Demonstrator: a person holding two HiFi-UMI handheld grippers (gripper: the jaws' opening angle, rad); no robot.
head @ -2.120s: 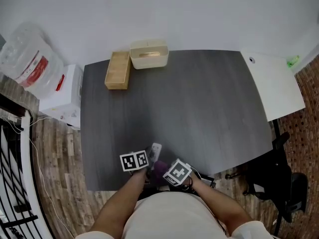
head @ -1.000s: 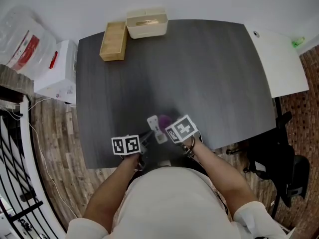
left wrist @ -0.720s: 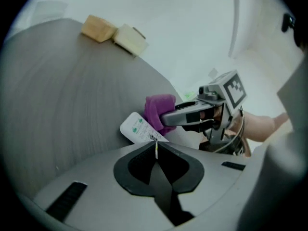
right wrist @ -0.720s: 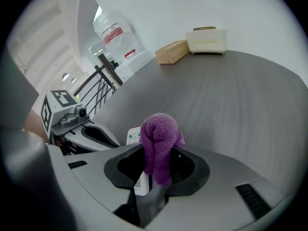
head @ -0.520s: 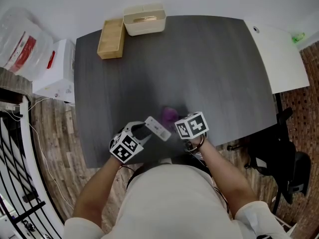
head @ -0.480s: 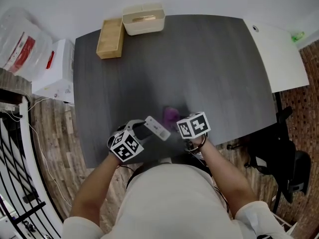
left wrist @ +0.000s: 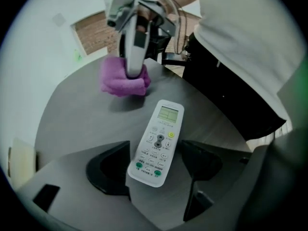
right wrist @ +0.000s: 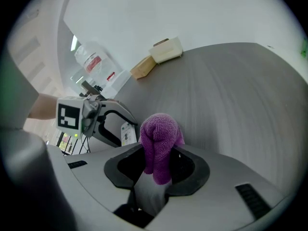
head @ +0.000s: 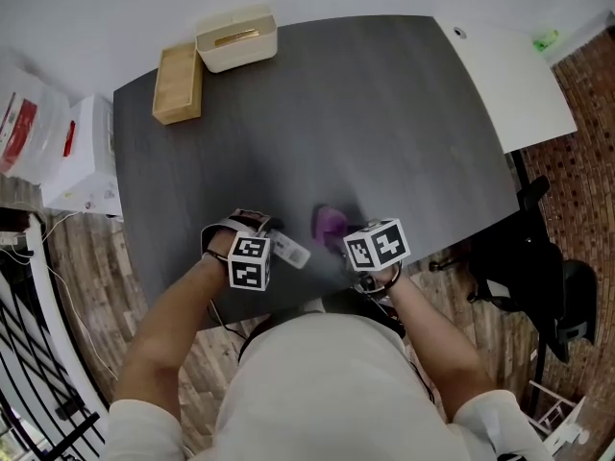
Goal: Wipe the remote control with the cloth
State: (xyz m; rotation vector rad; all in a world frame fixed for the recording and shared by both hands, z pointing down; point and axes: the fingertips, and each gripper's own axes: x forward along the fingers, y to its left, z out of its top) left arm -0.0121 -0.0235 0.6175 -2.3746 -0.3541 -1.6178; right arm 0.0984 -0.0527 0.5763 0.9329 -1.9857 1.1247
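Observation:
The white remote control [left wrist: 159, 148] lies flat, buttons up, on the dark table [head: 336, 113] near its front edge. My left gripper [left wrist: 155, 163] straddles its lower end. The jaws are opening and neither pad touches the remote. In the head view the remote [head: 289, 251] sits just right of the left gripper [head: 272, 241]. My right gripper [right wrist: 158, 165] is shut on the purple cloth [right wrist: 159, 143], bunched and sticking up out of the jaws. The cloth [head: 330, 224] rests a little to the right of the remote, apart from it.
A wooden box [head: 178, 84] and a cream container [head: 235, 38] stand at the table's far left corner. A white side table [head: 500, 75] adjoins the right edge, with a black chair [head: 538, 277] below it. A white appliance with a water bottle [head: 34, 133] stands on the floor to the left.
Half a second ago the left gripper held the remote tilted; now the remote lies flat on the table and the left jaws have spread apart. The cloth has stayed beside it.

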